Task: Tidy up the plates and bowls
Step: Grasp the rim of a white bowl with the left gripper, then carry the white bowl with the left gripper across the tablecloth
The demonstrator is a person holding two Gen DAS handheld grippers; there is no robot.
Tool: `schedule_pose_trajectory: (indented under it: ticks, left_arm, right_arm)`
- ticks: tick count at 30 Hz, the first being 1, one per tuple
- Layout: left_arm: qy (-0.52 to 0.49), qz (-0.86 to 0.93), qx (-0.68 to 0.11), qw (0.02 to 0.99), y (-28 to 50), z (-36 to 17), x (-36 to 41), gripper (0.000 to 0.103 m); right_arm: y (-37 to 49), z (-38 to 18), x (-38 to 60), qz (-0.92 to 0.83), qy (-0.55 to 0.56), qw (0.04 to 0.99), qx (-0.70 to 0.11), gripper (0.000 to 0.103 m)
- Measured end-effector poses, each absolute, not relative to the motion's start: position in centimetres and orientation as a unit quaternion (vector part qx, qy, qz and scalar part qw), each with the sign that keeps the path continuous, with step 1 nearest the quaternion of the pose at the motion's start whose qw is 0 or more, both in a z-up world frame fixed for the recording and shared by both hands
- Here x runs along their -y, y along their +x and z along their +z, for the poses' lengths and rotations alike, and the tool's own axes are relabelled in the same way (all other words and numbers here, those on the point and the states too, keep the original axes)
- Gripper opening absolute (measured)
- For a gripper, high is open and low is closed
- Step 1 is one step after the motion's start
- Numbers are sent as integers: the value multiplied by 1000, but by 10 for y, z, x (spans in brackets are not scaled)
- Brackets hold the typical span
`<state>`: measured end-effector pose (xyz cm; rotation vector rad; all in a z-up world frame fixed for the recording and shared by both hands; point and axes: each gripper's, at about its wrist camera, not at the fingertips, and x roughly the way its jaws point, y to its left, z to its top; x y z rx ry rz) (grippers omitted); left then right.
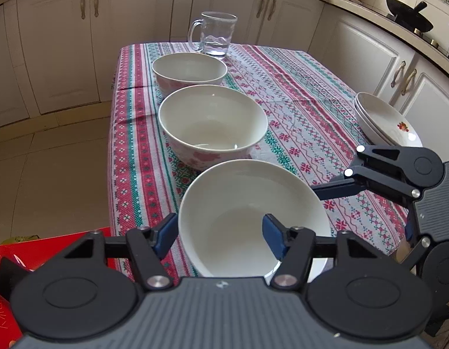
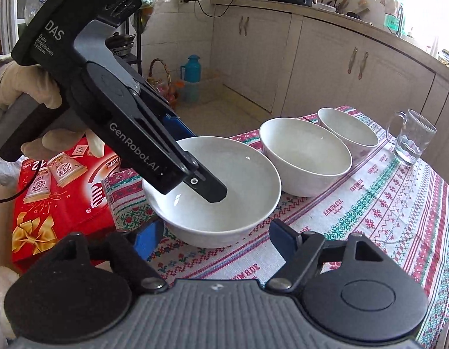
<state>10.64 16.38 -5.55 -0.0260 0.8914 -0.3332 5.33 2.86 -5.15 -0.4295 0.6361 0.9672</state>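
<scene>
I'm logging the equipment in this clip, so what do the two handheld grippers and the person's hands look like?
Both grippers are black linkages with blue pads, silver pivot screws and ribbed grey housings. The left gripper carries white lettering, "DAS Data Acquisition System" and "GenRobot.AI", and a grey handle. The hand holding it wears a cream glove. The right gripper looks alike.

The near rim of the nearest bowl (image 1: 250, 212) is hidden behind the left gripper (image 1: 220, 237) body in the left wrist view, and the stacked plates (image 1: 381, 119) are partly covered by the right gripper (image 1: 334, 186). In the right wrist view, the left gripper (image 2: 195, 157) hides the bowl's (image 2: 224, 203) far left rim, so contact between pads and rim cannot be read. The red box (image 2: 64, 197) is cut by gripper bodies; countertop items are too small to identify.
</scene>
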Motion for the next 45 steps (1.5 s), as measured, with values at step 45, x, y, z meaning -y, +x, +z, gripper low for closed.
schedule_pose_trajectory:
  ticks: [45]
  left_arm:
    - [53, -257, -414, 872, 149, -38, -44, 59]
  right_arm:
    - [59, -32, 83, 371, -131, 868, -303, 79]
